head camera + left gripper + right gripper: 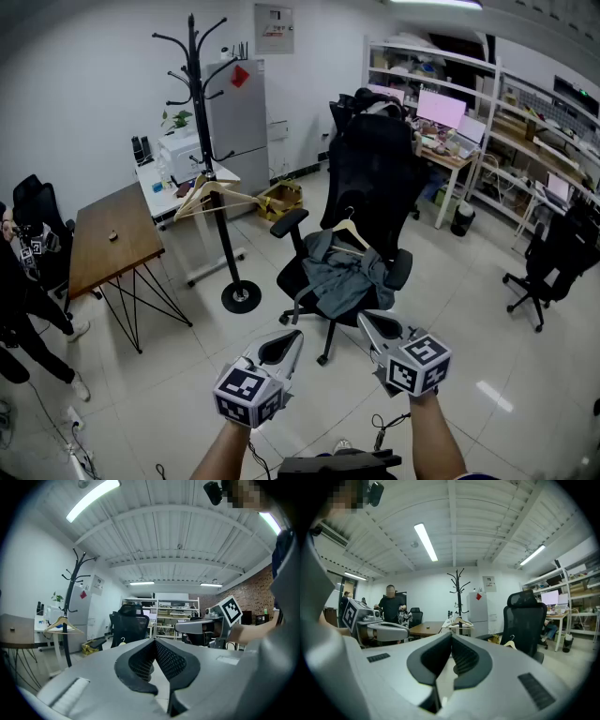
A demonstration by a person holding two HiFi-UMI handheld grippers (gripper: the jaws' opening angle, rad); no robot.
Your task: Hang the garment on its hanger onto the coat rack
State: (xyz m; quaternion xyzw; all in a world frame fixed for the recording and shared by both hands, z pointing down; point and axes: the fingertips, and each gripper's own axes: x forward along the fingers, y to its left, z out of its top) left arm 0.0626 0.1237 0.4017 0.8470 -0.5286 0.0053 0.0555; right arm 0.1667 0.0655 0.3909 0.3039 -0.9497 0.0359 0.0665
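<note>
Garment (342, 277) on chair (375, 159), left tongs (284, 345) and right tongs (377, 328) closed, empty, held out side by side

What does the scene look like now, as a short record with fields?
garment: grey, on its hanger, lying on the chair seat
rack: upright, left of the chair, one bare hanger on it
left tongs: shut, empty
right tongs: shut, empty
progress: garment not yet picked up
</note>
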